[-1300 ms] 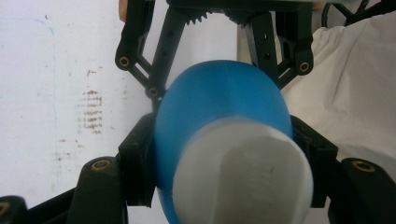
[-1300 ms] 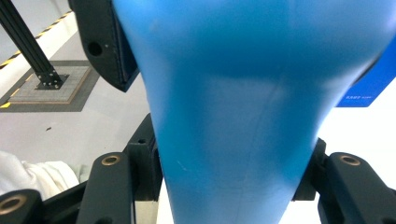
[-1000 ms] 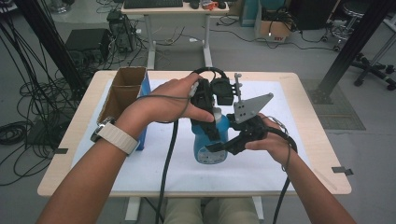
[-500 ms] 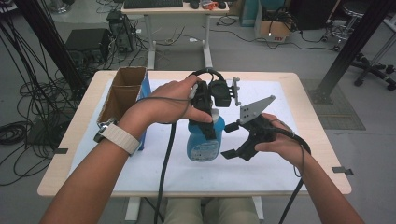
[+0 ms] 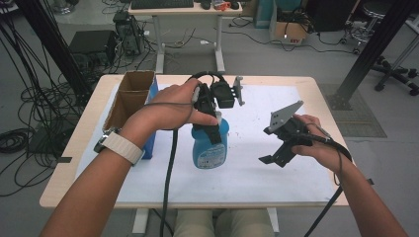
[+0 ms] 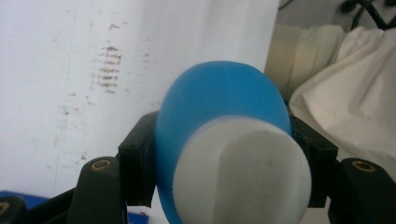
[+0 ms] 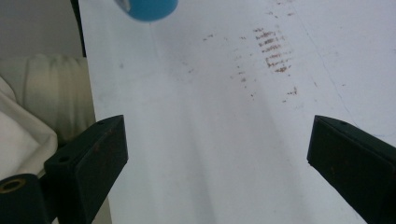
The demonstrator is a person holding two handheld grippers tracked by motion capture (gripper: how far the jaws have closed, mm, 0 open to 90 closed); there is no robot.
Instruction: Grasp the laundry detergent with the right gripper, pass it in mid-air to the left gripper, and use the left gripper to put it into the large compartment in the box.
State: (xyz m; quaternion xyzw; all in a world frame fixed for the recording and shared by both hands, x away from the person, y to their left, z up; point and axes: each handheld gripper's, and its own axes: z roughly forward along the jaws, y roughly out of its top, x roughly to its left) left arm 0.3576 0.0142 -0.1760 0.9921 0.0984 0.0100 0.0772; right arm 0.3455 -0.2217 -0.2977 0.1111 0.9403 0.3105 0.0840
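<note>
Bottle (image 5: 209, 147), blue with a pale label and a white cap, hangs below the left gripper (image 5: 211, 129), which is clamped on its upper part just under the cap. In the left gripper view the black pads (image 6: 136, 161) press against both sides of the blue shoulder, with the white cap (image 6: 243, 172) nearest the camera. That grip from above likely lets the bottle be carried upright over the white sheet (image 5: 257, 173) without tipping. Left of this gripper and close to the forearm stands an open cardboard box (image 5: 129, 94) with a blue side, at the sheet's left edge; it may be where the bottle is headed, though that is only a guess.

Further right, well apart from the bottle, the right gripper (image 5: 276, 157) is held low over the sheet. Its jaws have just been opening and now stand wide with nothing between them; beyond them lies stained white sheet, with the bottle's blue base (image 7: 148, 9) farther off. Letting go probably leaves the whole load to the left hand.
</note>
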